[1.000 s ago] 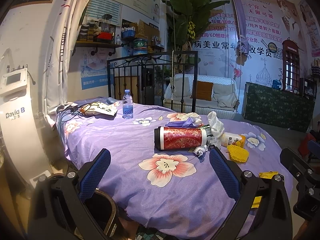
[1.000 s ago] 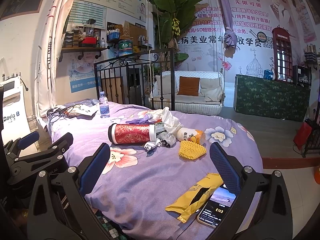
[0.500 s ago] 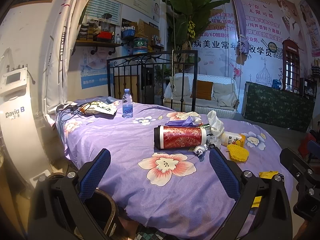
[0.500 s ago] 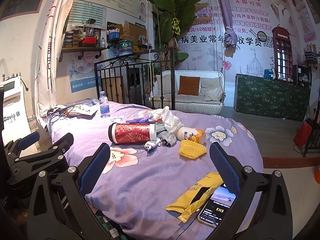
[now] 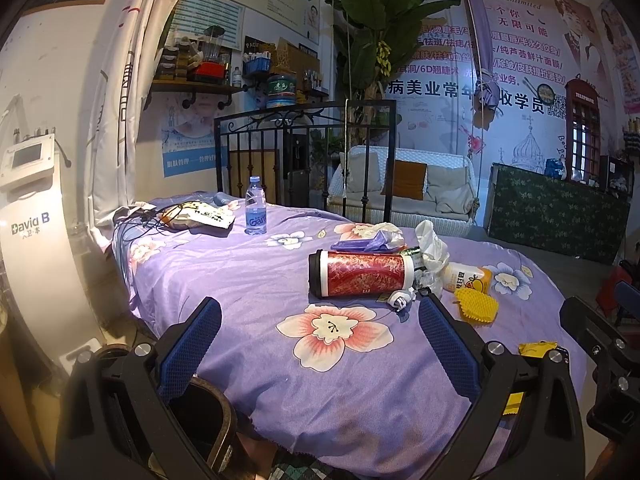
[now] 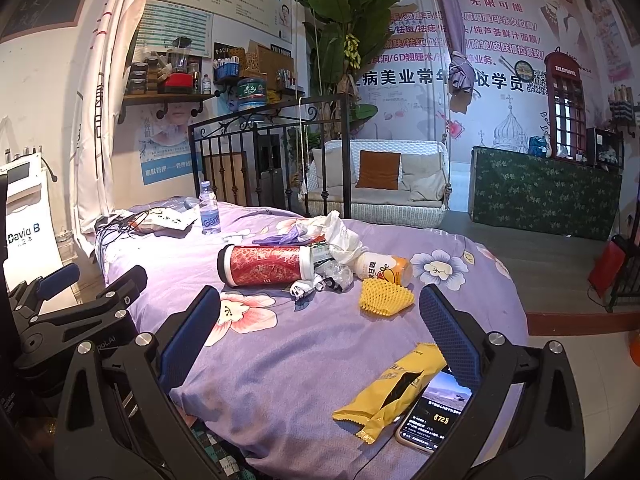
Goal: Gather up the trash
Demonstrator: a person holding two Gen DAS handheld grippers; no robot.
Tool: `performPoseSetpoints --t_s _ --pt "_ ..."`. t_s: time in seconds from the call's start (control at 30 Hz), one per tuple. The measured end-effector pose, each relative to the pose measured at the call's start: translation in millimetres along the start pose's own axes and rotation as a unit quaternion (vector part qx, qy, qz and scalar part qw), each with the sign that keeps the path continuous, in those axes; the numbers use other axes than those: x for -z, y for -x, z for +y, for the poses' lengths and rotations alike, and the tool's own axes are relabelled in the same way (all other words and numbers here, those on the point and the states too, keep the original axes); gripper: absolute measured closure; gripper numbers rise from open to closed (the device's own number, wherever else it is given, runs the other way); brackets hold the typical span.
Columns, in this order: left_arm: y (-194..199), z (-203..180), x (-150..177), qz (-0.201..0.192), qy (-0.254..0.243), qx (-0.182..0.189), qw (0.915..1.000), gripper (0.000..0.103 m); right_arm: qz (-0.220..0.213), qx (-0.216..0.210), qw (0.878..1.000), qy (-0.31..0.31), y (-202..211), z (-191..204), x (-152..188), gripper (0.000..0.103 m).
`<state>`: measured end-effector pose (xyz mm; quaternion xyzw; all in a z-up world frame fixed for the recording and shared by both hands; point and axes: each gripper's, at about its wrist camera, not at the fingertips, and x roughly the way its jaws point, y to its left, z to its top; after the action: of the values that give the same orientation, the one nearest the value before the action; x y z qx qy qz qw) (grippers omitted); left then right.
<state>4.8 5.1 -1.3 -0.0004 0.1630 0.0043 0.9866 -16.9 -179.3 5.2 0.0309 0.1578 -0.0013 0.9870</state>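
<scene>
Trash lies mid-bed on a purple flowered sheet (image 5: pixel 248 280): a red canister (image 5: pixel 360 273) on its side, crumpled white tissue (image 5: pixel 430 240), a small drink bottle (image 5: pixel 466 277), yellow foam netting (image 5: pixel 476 306) and small wrappers (image 5: pixel 400 299). In the right wrist view the canister (image 6: pixel 264 266), the netting (image 6: pixel 384 298) and a yellow snack wrapper (image 6: pixel 394 394) show. My left gripper (image 5: pixel 320 344) is open and empty, short of the canister. My right gripper (image 6: pixel 320 340) is open and empty above the sheet, near the yellow wrapper.
A phone (image 6: pixel 434 414) with a lit screen lies beside the yellow wrapper. A water bottle (image 5: pixel 255 212) and cables with packets (image 5: pixel 192 216) sit at the bed's far left. A white machine (image 5: pixel 28 248) stands left; a dark bin (image 5: pixel 200 420) is below the bed's edge.
</scene>
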Motion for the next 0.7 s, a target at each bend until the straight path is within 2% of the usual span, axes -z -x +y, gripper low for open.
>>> performPoseSetpoints --t_s 0.7 --pt "-2.7 1.3 5.9 0.003 0.000 -0.001 1.0000 0.006 0.004 -0.002 1.000 -0.001 -3.4 1.0 3.0 0.005"
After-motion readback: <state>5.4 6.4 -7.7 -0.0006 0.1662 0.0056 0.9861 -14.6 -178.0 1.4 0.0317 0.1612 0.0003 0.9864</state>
